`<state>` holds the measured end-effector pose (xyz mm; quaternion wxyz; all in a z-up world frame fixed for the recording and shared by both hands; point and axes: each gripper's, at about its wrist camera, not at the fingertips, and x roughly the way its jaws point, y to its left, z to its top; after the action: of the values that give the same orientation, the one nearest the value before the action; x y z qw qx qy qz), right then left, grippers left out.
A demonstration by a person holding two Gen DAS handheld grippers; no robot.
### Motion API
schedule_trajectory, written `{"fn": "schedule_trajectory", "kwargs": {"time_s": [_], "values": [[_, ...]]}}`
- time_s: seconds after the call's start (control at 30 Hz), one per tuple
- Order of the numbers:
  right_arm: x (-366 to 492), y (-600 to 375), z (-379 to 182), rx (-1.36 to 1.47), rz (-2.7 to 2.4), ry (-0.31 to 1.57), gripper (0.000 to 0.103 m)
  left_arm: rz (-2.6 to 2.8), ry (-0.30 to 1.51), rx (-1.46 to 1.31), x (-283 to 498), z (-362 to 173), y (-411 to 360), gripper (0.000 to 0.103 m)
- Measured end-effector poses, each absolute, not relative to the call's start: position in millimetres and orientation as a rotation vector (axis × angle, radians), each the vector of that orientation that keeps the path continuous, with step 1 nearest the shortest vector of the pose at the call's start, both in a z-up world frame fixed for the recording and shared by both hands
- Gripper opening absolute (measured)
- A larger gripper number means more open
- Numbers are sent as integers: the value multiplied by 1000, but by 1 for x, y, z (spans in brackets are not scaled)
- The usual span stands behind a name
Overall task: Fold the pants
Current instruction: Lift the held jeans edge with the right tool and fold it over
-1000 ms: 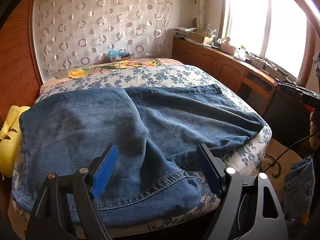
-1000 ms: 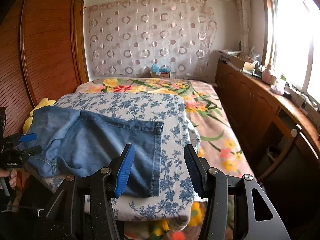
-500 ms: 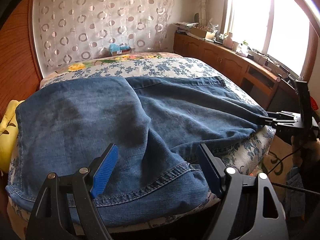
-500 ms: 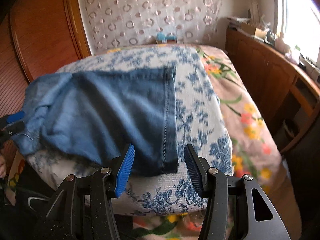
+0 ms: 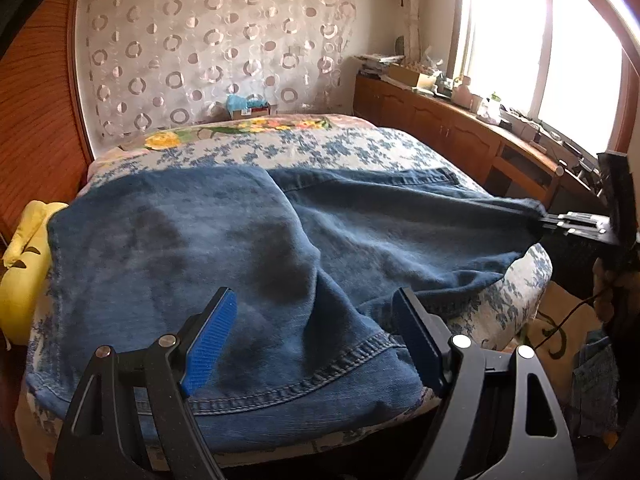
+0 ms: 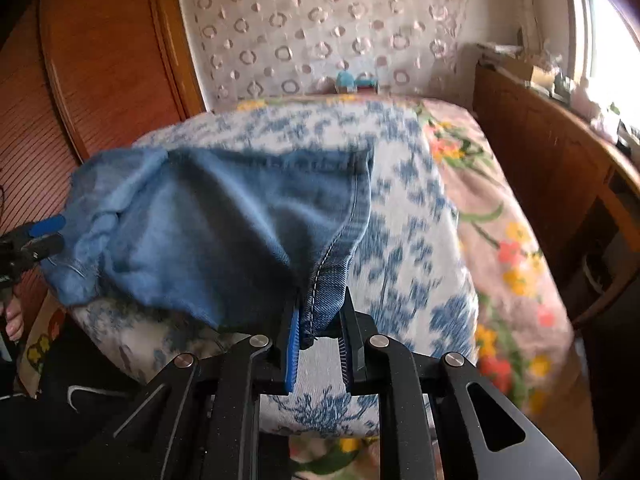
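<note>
The right tongs [image 6: 318, 334] pinch the hem corner of the pants [image 5: 248, 264], probably to carry it over for folding. The left tongs [image 5: 312, 344] hover open above the waistband. The pants lie spread across the frame centre on the bed [image 5: 360, 148].

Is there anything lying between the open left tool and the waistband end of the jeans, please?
Nothing visible does. The left tool hangs open directly over the jeans, with only denim between its pads. The right tool is already shut on the hem at the far end.
</note>
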<state>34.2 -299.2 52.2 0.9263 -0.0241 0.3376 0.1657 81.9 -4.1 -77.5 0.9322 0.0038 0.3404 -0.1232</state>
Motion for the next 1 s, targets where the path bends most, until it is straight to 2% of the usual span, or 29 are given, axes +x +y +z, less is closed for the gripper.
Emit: {"fn": "schedule_trajectory", "kwargs": {"time_s": [0.5, 0.77, 1.0], "values": [[16, -238, 156, -172, 471, 490, 16, -180, 597, 0, 73, -31, 37, 81], [10, -192, 158, -166, 609, 437, 16, -124, 585, -14, 75, -24, 65, 81], [39, -159, 149, -181, 705, 432, 15, -96, 580, -32, 68, -28, 86, 81]]}}
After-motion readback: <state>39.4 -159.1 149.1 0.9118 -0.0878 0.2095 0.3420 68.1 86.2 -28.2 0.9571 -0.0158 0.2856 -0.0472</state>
